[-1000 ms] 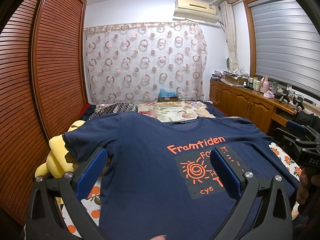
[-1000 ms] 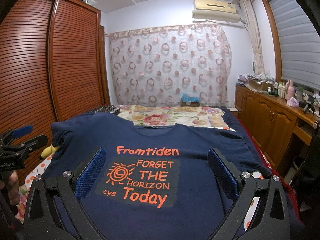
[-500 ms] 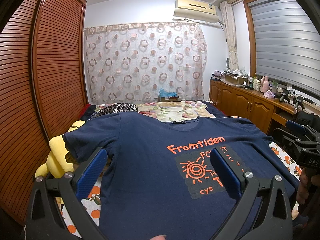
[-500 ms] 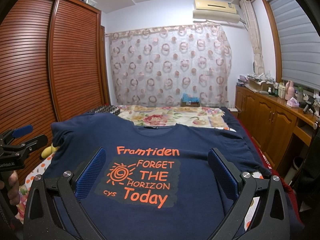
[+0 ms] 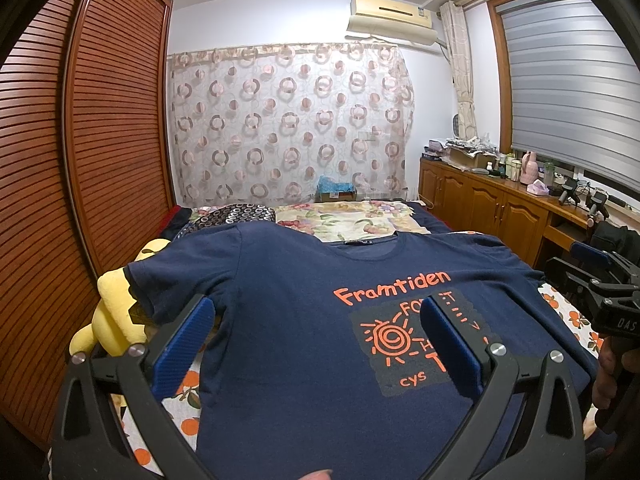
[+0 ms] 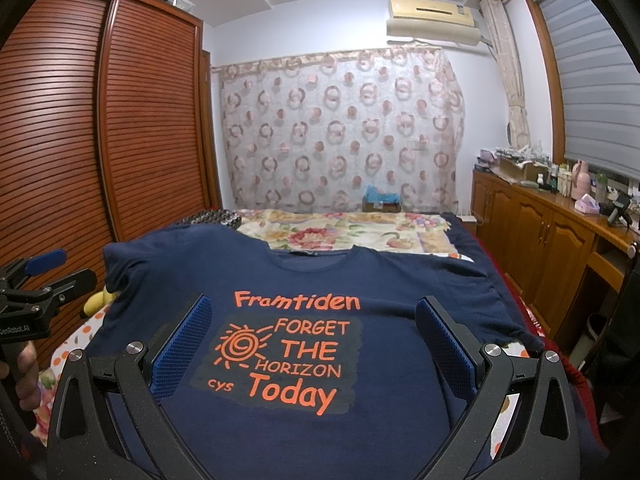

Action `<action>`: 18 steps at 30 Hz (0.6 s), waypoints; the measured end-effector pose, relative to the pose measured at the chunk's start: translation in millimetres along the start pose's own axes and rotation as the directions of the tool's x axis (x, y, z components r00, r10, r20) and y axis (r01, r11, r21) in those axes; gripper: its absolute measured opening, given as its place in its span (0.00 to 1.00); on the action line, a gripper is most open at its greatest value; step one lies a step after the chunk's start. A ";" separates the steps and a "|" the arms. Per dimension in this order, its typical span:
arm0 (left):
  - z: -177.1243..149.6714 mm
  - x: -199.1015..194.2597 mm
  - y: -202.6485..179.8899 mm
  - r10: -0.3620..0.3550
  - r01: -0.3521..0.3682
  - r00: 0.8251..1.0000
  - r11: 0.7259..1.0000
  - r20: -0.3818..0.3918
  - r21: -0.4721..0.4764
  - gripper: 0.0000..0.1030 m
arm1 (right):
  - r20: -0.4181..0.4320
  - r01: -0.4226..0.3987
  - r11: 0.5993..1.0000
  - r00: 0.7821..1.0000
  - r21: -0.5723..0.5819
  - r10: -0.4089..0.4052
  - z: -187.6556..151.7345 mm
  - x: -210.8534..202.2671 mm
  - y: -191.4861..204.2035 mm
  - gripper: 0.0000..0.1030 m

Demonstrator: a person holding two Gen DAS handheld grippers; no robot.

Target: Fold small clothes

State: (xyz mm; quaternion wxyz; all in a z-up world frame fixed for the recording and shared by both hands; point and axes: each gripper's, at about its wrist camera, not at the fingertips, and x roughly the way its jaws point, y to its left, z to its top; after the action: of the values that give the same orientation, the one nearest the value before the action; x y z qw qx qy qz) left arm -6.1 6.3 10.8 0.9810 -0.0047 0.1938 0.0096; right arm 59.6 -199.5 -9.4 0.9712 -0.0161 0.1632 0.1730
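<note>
Left claw (image 5: 318, 328) is hovering with its blue-padded fingers (image 5: 184, 344) spread wide, gripping nothing. Navy T-shirt (image 5: 304, 320) is lying flat, front up, on the bed (image 5: 176, 396), directly under and ahead of this claw; the collar is pointing away from it. Orange "Framtiden" lettering and sun print are sitting between the claw's fingers and toward its right one, which is covering part of the print. Shirt's left sleeve is reaching out past the left finger, draping partly over a yellow plush toy (image 5: 116, 312) at the bed edge beyond that finger.

Right claw (image 6: 314, 328) is also hanging spread apart and empty, over the same T-shirt (image 6: 400, 408). Full print, "FORGET THE HORIZON Today", is showing squarely between its two fingers (image 6: 444, 344). Floral quilt (image 6: 352, 232) is lying beyond the collar, further ahead of the claw.

Each claw is showing in the other's view: right one (image 5: 600, 284) off past the left claw's right finger, a hand gripping its handle; left one (image 6: 36, 284) off past the right claw's left finger, likewise hand-held. Neither claw appears to be touching the cloth.
</note>
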 end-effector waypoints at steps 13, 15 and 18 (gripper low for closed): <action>-4.3 34.1 19.8 0.014 -0.013 0.998 1.000 -0.058 0.017 1.00 | -0.064 -0.055 0.998 0.997 -0.036 0.053 -2.8 35.8 7.4 1.00; -3.3 40.2 29.3 0.010 -0.010 0.998 1.000 -0.064 0.002 1.00 | -0.070 -0.062 0.997 0.996 -0.052 0.058 -0.5 43.7 9.5 1.00; -2.3 50.1 43.0 0.007 -0.009 0.996 1.000 -0.083 -0.022 1.00 | -0.090 -0.091 0.995 0.992 -0.052 0.086 4.7 58.5 10.3 1.00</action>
State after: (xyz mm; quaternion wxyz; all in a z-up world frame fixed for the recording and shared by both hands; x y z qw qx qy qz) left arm 38.5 50.1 -10.6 0.9719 -0.0153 0.2344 0.0154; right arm 109.5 -170.1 -23.6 0.9537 -0.0437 0.2011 0.2194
